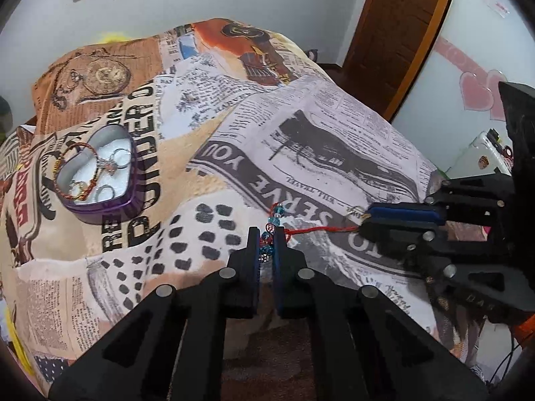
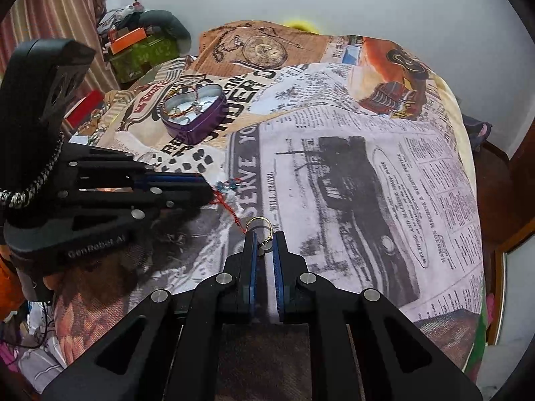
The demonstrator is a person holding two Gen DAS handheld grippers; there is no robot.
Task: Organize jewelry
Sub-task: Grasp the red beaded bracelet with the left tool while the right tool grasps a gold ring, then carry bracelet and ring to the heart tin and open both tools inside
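A red-thread bracelet with blue beads (image 1: 275, 224) is stretched between my two grippers above the newspaper-print bedspread. My left gripper (image 1: 267, 234) is shut on its beaded end. My right gripper (image 2: 264, 236) is shut on the other end, where a small ring clasp (image 2: 259, 224) sticks out past the fingertips. The right gripper also shows in the left wrist view (image 1: 364, 221), the left one in the right wrist view (image 2: 209, 185). A purple heart-shaped tin (image 1: 100, 175) lies open to the far left, holding rings and a red-gold bracelet (image 1: 72, 172); it also shows in the right wrist view (image 2: 195, 113).
The printed bedspread (image 2: 351, 173) covers a rounded bed that falls away on the right. A wooden door (image 1: 401, 26) stands behind on the right. Cluttered boxes (image 2: 140, 50) sit beyond the bed's far left corner.
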